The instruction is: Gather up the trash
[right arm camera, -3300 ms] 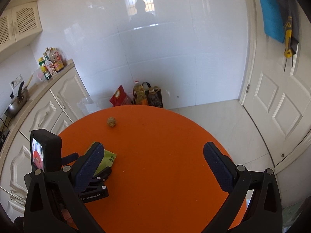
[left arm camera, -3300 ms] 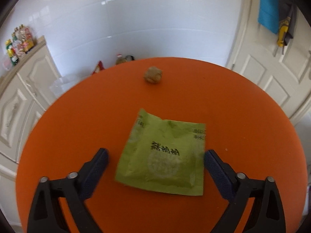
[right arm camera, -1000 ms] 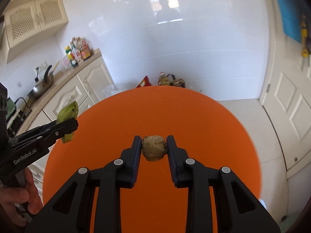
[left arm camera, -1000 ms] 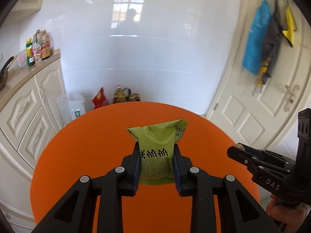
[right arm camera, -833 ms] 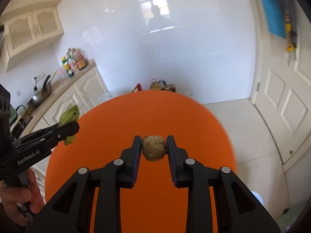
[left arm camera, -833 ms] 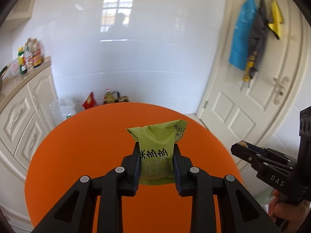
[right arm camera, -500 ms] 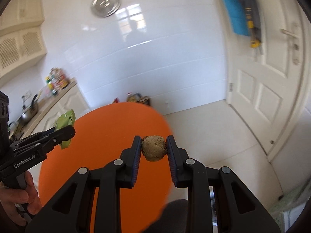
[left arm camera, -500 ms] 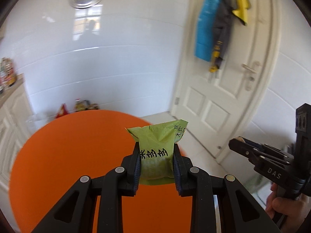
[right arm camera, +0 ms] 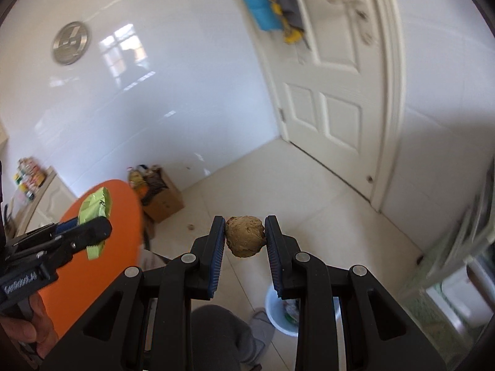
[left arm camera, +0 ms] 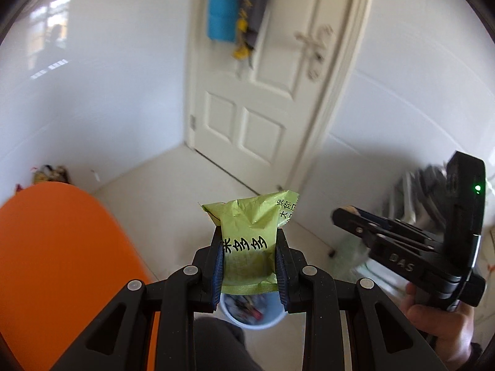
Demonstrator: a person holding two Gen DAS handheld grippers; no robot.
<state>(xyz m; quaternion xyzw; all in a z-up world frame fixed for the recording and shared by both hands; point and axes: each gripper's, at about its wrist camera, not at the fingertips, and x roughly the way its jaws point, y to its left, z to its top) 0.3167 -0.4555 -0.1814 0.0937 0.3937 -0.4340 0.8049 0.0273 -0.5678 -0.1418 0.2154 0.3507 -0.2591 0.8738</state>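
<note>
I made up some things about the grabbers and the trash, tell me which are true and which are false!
1. The left gripper holds a green wrapper. True.
2. The right gripper is empty. False: it is shut on a brown crumpled ball.
3. A pale blue bin with trash inside stands on the floor below the grippers. True.
4. The wrapper lies on the orange table. False: it is held up in the air, off the table's edge.

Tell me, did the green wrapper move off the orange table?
Yes. The green wrapper, clamped in the left gripper, swung off the orange table rightward, over the blue bin.
</note>
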